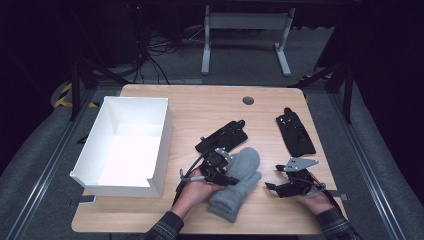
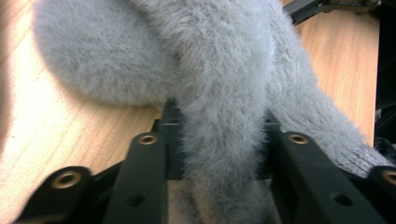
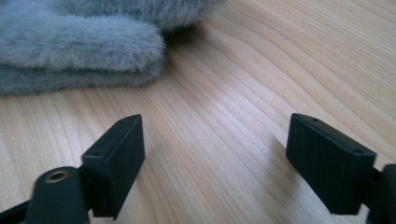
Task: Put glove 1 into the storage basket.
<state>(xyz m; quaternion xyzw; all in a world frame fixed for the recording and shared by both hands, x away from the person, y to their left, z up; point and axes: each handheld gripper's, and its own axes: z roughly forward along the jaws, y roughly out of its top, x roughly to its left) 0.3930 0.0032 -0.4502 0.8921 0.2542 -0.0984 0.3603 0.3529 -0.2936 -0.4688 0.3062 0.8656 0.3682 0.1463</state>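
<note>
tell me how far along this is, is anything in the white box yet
Nothing looks done: the white box appears empty. In hand: the left gripper has its jaws closed on the folded grey fuzzy sock, which lies on the table. The right gripper sits beside it with jaws open, holding nothing. Left, probably: the grey sock and two black items lying on the wood.

White box [image 1: 125, 145], perhaps two black gloves [image 1: 296, 131]

We see a pale wood bench [image 1: 210, 107] on grey carpet [image 1: 35, 150] in a dark room. Beyond it stands a white desk frame [image 1: 245, 35], with black cables [image 1: 155, 55] and yellow-black tape [image 1: 64, 95] at left.
</note>
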